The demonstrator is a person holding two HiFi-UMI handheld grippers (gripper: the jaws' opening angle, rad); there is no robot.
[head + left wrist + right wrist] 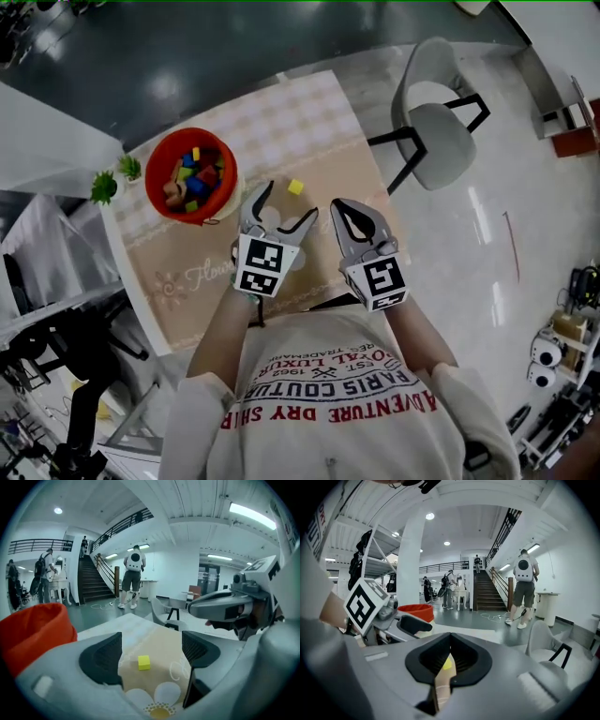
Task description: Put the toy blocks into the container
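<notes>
A red container (192,175) with several coloured blocks in it stands at the table's left. One yellow block (295,187) lies alone on the cloth. My left gripper (289,201) hovers just short of it, jaws wide open and empty. In the left gripper view the yellow block (144,663) shows in the gap of the left gripper (152,651), untouched, with the red container (35,630) at the left. My right gripper (337,204) is beside it on the right, shut and empty. In the right gripper view a sliver of the yellow block (447,663) shows past the shut right gripper (449,660).
The table (309,112) carries a beige checked cloth with a flower print. A small green plant (105,186) stands at its left corner. A grey chair (436,131) is past the right side. People walk near a staircase (91,581) far behind.
</notes>
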